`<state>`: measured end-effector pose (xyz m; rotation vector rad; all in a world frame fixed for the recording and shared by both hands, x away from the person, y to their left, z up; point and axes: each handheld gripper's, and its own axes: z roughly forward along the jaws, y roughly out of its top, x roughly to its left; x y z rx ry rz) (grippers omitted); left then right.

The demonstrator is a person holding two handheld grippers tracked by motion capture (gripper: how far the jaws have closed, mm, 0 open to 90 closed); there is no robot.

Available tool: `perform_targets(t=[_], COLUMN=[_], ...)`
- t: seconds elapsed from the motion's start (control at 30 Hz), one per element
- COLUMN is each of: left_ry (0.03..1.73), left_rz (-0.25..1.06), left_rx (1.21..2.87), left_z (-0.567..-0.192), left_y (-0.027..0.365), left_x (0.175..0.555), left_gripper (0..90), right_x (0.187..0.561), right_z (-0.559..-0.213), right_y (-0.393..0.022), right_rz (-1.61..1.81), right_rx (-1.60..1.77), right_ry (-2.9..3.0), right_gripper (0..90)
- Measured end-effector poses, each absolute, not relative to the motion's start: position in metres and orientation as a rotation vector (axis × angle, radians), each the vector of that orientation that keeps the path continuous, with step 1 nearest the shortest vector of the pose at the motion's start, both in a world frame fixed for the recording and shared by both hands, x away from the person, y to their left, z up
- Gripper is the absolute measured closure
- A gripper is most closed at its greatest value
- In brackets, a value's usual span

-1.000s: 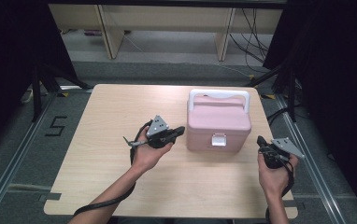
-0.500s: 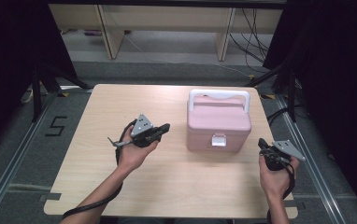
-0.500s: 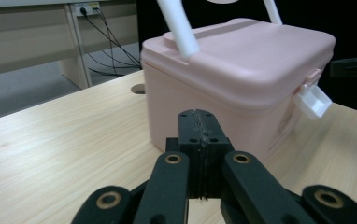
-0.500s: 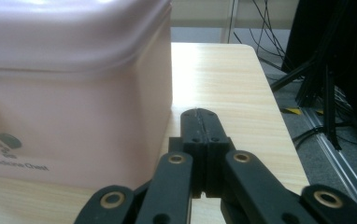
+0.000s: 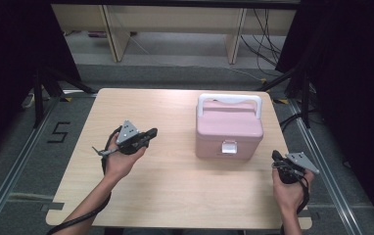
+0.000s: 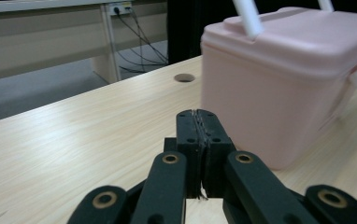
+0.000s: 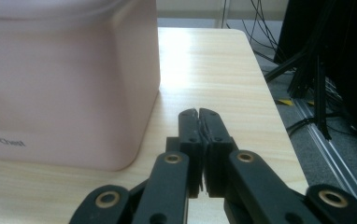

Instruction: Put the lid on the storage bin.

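Observation:
A pink lidded box [image 5: 229, 128] with a white handle and a white front latch stands on the right half of the wooden table [image 5: 175, 191]. My left gripper [image 5: 151, 132] is held left of the box, well apart from it, and points toward it. In the left gripper view the box [image 6: 279, 84] fills the right side beyond the left gripper [image 6: 198, 113]. Its jaws have just been opening a hair, but the pads still meet, with nothing between them. My right gripper [image 5: 275, 156] hovers by the box's front right corner, shut and empty. In the right gripper view the right gripper [image 7: 199, 112] points past the box [image 7: 64, 79].
A small round hole [image 6: 184, 77] is cut in the tabletop near its far edge. The table's right edge [image 7: 279, 121] runs close beside my right gripper, with cables and a metal rail on the floor below. Shelving legs stand behind the table.
My left hand has carried its gripper leftward across the table, away from the pink box. The right hand has stayed where it was.

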<state>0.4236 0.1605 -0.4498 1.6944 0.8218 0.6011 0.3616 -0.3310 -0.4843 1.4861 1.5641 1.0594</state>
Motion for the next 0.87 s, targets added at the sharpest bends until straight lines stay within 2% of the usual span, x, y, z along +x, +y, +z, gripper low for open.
perform_targets(t=[0.53,0.7,0.87], left_ry=[0.985,1.03,1.08], left_rz=[0.694,0.732,0.76], left_rx=[1.63,1.583,1.553], left_z=[-0.496,-0.509,-0.517], left_y=[0.234,0.248,0.258], left_x=[0.401,0.392,0.382], left_gripper=[80.2,74.2,64.5], right_x=[0.355,0.354,0.354], right_z=[-0.5,-0.501,-0.503], right_y=[-0.334,-0.333,-0.332], right_rz=[1.052,1.053,1.094], right_rx=[1.475,1.478,1.511], right_ry=[1.553,1.537,1.518], right_gripper=[84.2,80.3,75.6])
